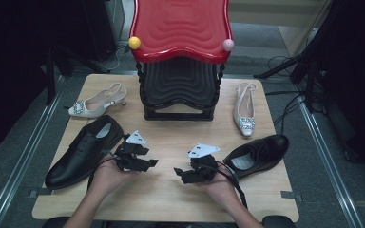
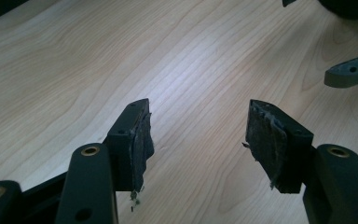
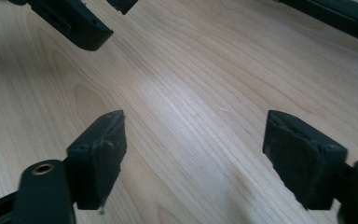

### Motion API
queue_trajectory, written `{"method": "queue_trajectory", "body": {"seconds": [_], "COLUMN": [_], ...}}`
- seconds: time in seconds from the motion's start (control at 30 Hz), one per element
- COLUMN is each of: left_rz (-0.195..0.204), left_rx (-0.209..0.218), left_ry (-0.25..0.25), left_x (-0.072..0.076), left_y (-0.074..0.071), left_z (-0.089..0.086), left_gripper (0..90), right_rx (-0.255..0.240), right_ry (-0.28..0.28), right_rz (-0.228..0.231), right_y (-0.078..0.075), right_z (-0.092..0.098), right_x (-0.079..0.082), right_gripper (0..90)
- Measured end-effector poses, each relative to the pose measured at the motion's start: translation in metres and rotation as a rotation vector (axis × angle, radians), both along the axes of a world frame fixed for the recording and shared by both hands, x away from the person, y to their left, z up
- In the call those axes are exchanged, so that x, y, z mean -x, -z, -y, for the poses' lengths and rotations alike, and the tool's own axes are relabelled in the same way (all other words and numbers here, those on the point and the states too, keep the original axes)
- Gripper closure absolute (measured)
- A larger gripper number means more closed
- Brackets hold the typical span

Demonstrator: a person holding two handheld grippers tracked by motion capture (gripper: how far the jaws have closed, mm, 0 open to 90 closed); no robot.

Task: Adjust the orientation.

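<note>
- Far left of the worktop: a pale slingback heel with a jewelled buckle lies on its side near the back-left corner, well apart from both tongs.
- Left front: a black lace-up shoe lies at an angle, toe toward the near-left corner. Its heel end sits just beside the left tongs, to their left; no contact can be confirmed.
- Left tongs: held in the person's left hand, pointing toward the middle of the worktop. In the left gripper view the left tongs stand wide, with bare wood between the worn pads and nothing held.
- Centre rear: a red-topped stand on a black ribbed base stands at the back edge, with a yellow ball and a pink ball at its front corners.
- Right tongs: held in the person's right hand, pointing toward the left tongs and near them, not touching. In the right gripper view the right tongs stand wide over bare wood, holding nothing.
- Right front: a second black lace-up shoe lies just beside the right hand, behind the right tongs, outside the jaws.
- Right rear: a second pale slingback heel lies with its buckled toe toward the person, well apart from the tongs.
</note>
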State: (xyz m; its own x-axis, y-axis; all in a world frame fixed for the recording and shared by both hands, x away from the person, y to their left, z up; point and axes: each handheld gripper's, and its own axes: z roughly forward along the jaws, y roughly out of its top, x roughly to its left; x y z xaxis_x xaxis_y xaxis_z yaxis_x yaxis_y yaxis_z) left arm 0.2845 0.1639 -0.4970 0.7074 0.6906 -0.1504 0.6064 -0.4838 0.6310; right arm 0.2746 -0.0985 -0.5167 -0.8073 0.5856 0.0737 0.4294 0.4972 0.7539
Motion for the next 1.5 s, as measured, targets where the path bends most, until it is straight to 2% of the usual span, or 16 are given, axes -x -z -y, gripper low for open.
{"method": "queue_trajectory", "body": {"seconds": [0.03, 0.13, 0.23, 0.4, 0.53, 0.63, 0.73, 0.93, 1.0, 1.1, 1.2, 1.4, 1.43, 1.5], "left_rz": [0.001, -0.021, -0.019, -0.030, -0.016, -0.010, -0.019, -0.004, 0.000, 0.001, 0.024, 0.006, 0.018, 0.024], "left_rx": [0.017, 0.052, 0.042, 0.060, 0.082, 0.086, 0.085, 0.099, 0.092, 0.088, 0.081, 0.071, 0.052, 0.041], "left_ry": [-0.020, -0.017, -0.023, -0.038, -0.049, -0.059, -0.100, -0.119, -0.118, -0.139, -0.159, -0.181, -0.178, -0.187], "left_x": [-0.001, -0.002, -0.002, -0.003, -0.003, -0.003, -0.003, -0.001, 0.000, 0.000, 0.001, 0.001, 0.002, 0.002], "left_y": [-0.002, -0.004, -0.005, -0.008, -0.015, -0.017, -0.021, -0.028, -0.029, -0.029, -0.031, -0.039, -0.042, -0.045], "left_z": [-0.006, -0.011, -0.013, -0.019, -0.030, -0.033, -0.040, -0.048, -0.052, -0.055, -0.060, -0.069, -0.072, -0.074], "left_gripper": [39.9, 38.5, 36.6, 36.6, 36.8, 36.7, 37.2, 38.3, 38.3, 38.7, 42.0, 43.4, 45.6, 45.5], "right_rx": [-0.012, -0.028, -0.026, -0.040, -0.048, -0.050, -0.047, -0.049, -0.060, -0.082, -0.093, -0.117, -0.110, -0.109], "right_ry": [-0.006, -0.015, -0.021, -0.029, -0.034, -0.043, -0.053, -0.082, -0.095, -0.096, -0.095, -0.102, -0.108, -0.108], "right_rz": [-0.009, -0.020, -0.015, -0.029, -0.076, -0.082, -0.081, -0.097, -0.121, -0.150, -0.150, -0.165, -0.156, -0.151], "right_y": [0.000, -0.001, -0.001, -0.002, 0.000, 0.001, 0.002, 0.005, 0.005, 0.005, 0.004, 0.005, 0.004, 0.004], "right_z": [0.000, 0.001, 0.001, 0.002, 0.003, 0.003, 0.002, -0.003, -0.005, -0.007, -0.007, -0.011, -0.014, -0.015], "right_x": [-0.001, 0.000, 0.001, 0.000, -0.003, -0.004, -0.004, -0.005, -0.006, -0.008, -0.009, -0.012, -0.013, -0.013], "right_gripper": [27.1, 29.7, 31.9, 34.4, 35.9, 36.6, 36.6, 38.0, 42.0, 42.7, 43.0, 43.0, 42.3, 42.2]}}
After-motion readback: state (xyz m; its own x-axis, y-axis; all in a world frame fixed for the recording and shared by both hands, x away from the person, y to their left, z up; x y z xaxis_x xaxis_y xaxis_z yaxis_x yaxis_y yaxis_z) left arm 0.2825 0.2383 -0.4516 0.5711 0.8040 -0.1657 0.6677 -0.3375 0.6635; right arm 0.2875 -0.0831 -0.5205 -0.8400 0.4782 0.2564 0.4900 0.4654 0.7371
